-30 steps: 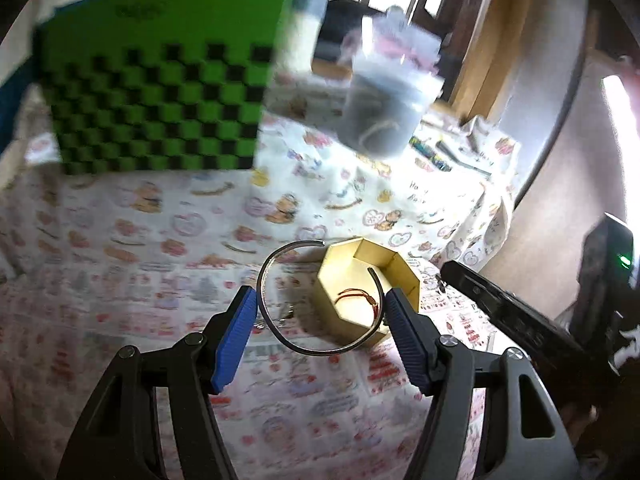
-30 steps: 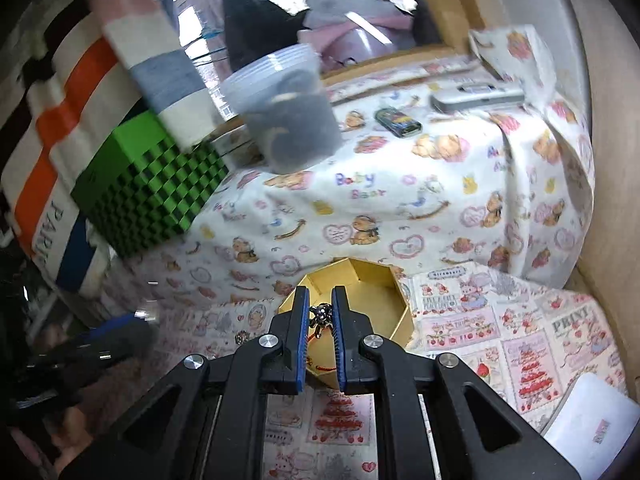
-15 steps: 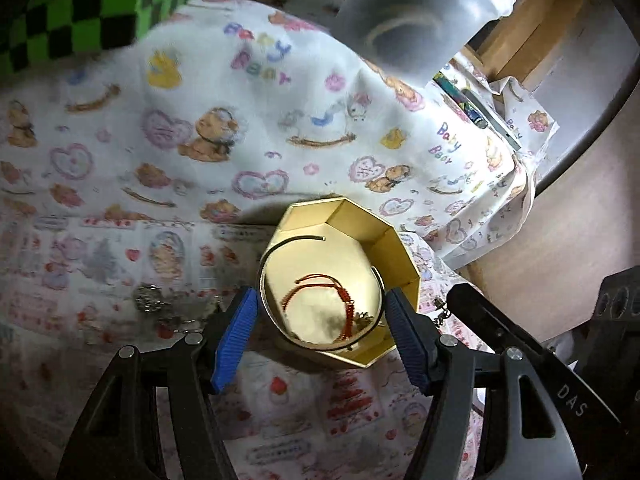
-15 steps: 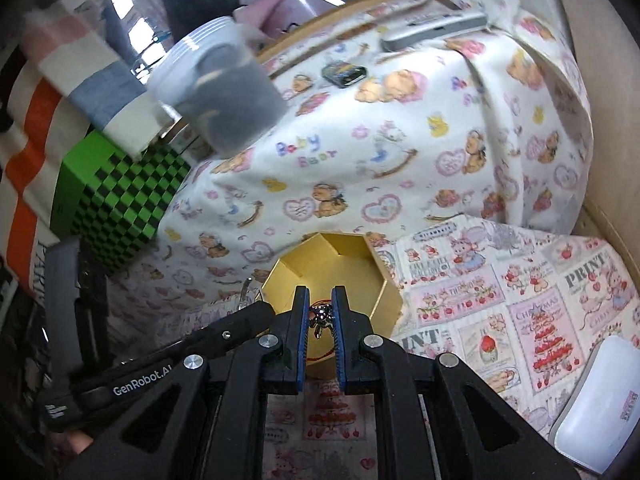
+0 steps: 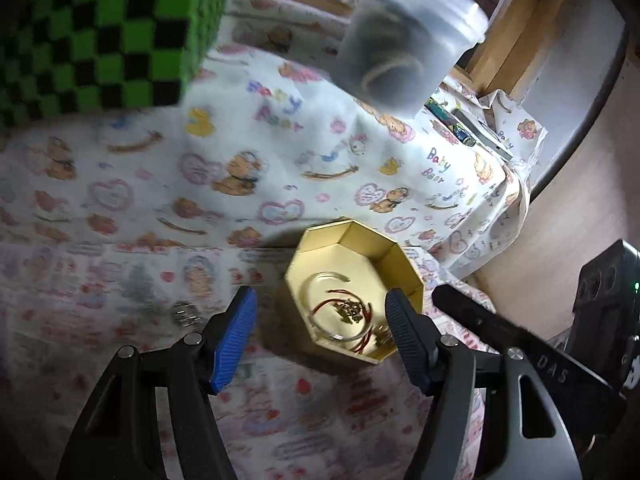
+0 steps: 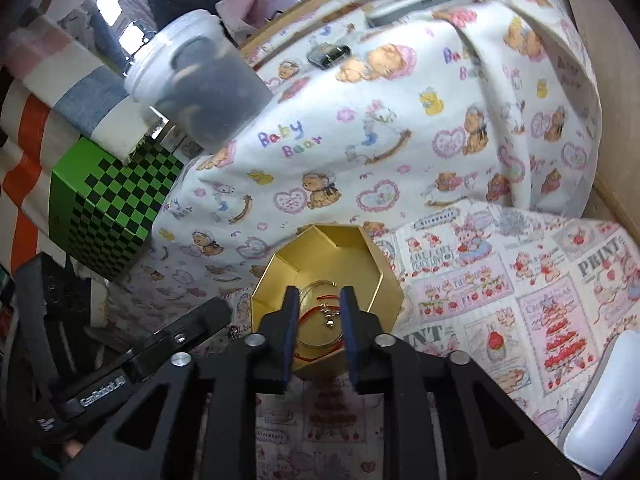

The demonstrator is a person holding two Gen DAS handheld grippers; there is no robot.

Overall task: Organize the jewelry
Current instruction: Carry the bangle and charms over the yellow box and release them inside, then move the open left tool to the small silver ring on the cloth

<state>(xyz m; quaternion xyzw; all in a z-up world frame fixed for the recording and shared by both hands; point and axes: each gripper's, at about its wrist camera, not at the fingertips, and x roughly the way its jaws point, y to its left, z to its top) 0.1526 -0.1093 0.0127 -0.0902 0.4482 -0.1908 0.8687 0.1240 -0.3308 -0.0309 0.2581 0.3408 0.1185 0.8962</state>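
- Right tool [image 6: 319, 312]: jaws just parted, nothing pinched; the small charm [image 6: 329, 316] lies loose below them in the gold box [image 6: 384, 276].
- Left tool [image 5: 322, 326]: spread wide, empty, above the box's near-left edge; the wire bangle [image 5: 320, 304] rests inside with the red cord bracelet [image 5: 362, 340].
- Risk: both tools crowd the light box; a bump could tip it off the counter [image 6: 460, 168].
- Small silvery piece [image 5: 183, 314] left of the box: blurred, can't identify.

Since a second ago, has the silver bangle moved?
Yes. The silver bangle left the open left gripper and now lies inside the gold box, on the red cord bracelet.
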